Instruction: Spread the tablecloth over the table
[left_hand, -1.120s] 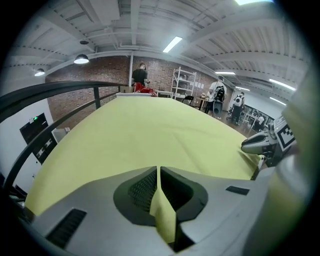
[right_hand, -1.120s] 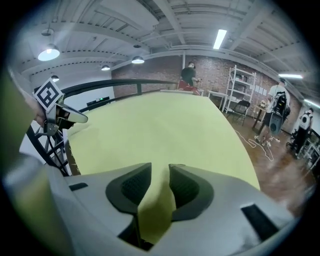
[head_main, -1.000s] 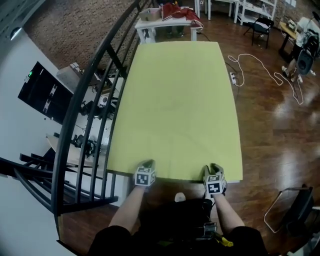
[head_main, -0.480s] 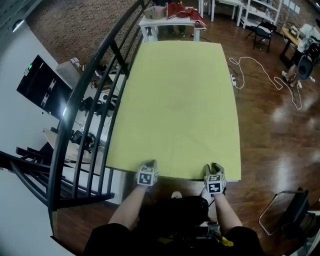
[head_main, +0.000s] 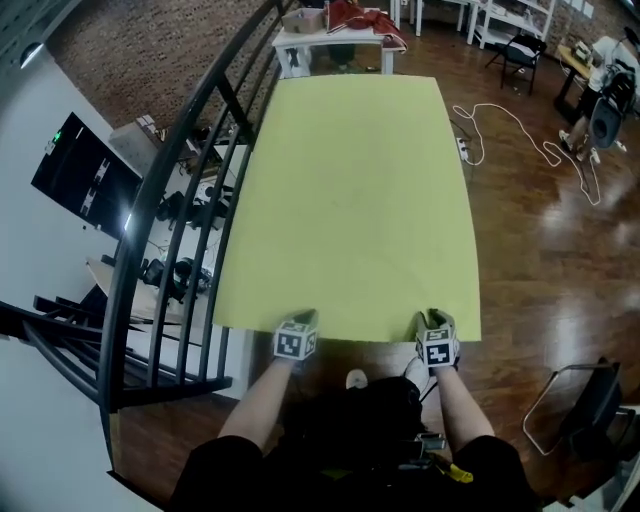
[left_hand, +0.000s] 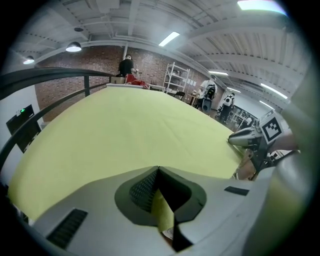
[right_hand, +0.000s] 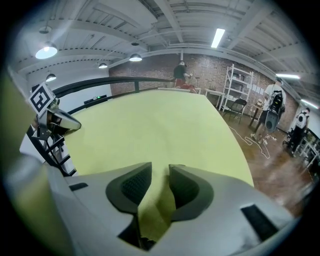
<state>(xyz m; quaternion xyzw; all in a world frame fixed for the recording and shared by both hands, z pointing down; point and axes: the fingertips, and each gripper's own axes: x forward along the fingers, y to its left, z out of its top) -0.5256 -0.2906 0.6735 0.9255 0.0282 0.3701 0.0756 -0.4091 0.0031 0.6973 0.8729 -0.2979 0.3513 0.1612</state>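
Left tongs (head_main: 303, 322) are pinching shut on the tablecloth (head_main: 350, 200) at its near hem, and my right tongs (head_main: 434, 322) are clamping a thicker fold, both at the worktop's near edge. With the cloth lying flat across the worktop, I'm judging this the final squaring; next I'm wanting an even pull, then release.

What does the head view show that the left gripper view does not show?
Only the head view: the person's arms, the white cable and the whole cloth outline. Only the left gripper view: the left gripper, its jaws shut on a cloth fold, and a ceiling lamp. Both: the cloth, the railing and the right gripper.
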